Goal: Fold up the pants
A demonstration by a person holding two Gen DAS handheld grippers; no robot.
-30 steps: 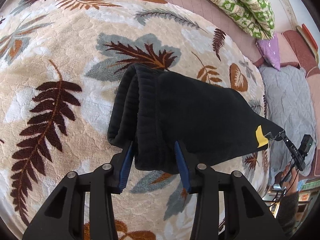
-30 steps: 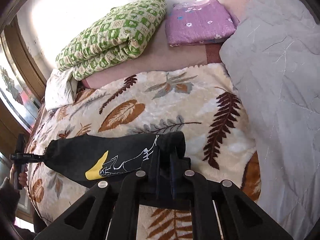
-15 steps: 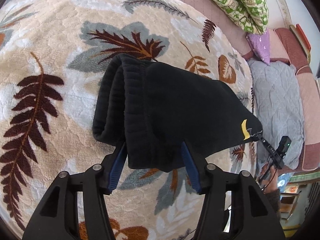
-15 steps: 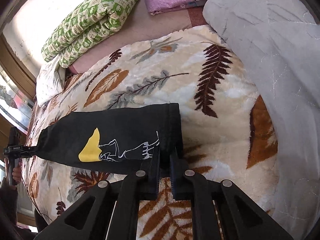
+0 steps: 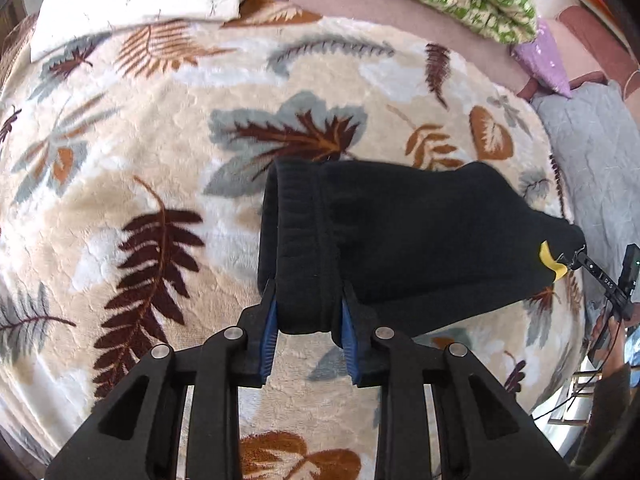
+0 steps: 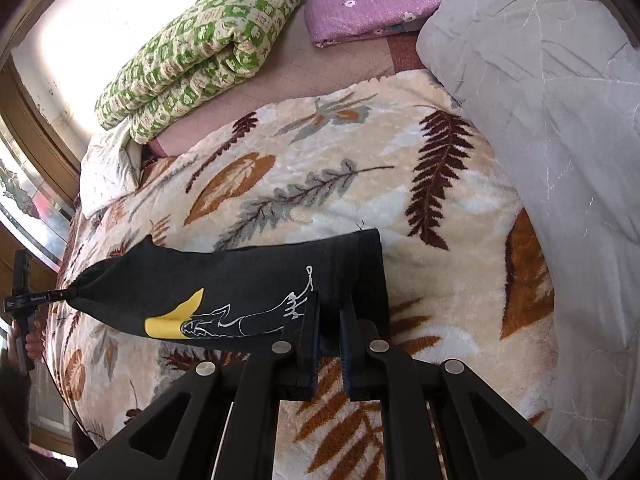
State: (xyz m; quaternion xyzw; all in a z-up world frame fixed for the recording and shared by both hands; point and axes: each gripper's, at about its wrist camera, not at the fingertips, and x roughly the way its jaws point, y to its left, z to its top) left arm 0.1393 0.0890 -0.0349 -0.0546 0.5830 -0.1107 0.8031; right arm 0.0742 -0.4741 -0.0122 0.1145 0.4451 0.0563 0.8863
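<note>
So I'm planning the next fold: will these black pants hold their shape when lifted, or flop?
Probably flop. The pants hang slack between the left hand-held gripper and right hand-held gripper, bowing between the grips. The knit looks thick, so likely heavyish and not slippery; the ribbed band bunches fat in the left jaws.

Leaf-print blanket (image 5: 168, 152) on bed (image 6: 280, 60)

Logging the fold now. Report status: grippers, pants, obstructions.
Left gripper shut on pants at ribbed end. Right gripper shut on other end. Pants stretched between them above leaf blanket. Nothing in the way.
</note>
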